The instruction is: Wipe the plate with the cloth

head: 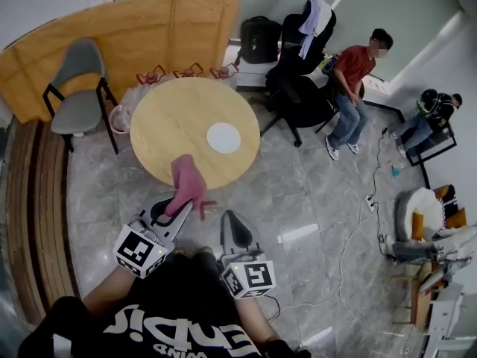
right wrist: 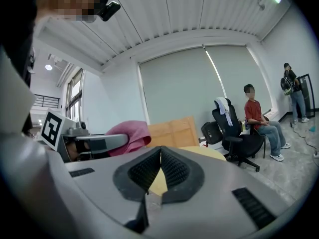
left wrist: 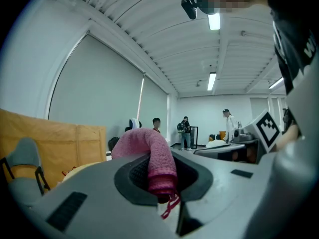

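Our left fingers pinch the pink knitted cloth by one edge, right fingers pressed together; wiping might tug it free.

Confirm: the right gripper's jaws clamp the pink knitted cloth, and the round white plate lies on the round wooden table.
Wrong gripper: the left gripper view shows the pink knitted cloth clamped in the left gripper's jaws; the right gripper is shut, empty. The round white plate lies on the round wooden table.
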A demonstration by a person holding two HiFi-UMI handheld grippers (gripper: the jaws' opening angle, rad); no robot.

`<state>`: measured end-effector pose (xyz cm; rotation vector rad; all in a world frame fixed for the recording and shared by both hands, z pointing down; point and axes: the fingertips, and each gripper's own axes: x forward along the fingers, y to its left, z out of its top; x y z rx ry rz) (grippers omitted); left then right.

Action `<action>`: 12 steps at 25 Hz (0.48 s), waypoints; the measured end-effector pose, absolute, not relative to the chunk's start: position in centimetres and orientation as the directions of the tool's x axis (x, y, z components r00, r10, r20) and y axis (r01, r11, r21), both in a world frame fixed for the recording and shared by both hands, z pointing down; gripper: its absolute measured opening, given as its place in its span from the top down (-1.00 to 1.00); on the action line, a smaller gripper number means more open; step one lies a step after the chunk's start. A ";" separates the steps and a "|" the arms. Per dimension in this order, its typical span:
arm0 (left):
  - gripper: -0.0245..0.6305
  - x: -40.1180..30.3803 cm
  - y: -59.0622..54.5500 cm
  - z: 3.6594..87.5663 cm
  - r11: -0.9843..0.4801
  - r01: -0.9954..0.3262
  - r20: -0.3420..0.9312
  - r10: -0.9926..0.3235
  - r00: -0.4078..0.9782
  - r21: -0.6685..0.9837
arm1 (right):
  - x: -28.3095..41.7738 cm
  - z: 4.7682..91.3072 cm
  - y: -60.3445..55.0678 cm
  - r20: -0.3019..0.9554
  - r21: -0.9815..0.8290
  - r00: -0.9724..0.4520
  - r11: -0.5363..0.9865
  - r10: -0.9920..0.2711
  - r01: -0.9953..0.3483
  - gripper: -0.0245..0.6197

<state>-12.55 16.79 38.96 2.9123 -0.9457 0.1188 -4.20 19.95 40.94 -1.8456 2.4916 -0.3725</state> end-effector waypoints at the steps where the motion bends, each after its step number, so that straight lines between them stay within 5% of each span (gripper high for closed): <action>1: 0.77 -12.4 16.4 39.0 -0.808 -0.587 0.098 -0.581 0.808 0.051 | -4.0 41.1 19.7 0.126 -0.202 -0.297 0.269 -0.946 -0.942 0.86; 12: 0.77 -10.4 10.8 39.1 -0.795 -0.603 0.112 -0.595 0.796 0.059 | -1.5 41.5 14.0 0.132 -0.207 -0.296 0.265 -0.946 -0.942 0.86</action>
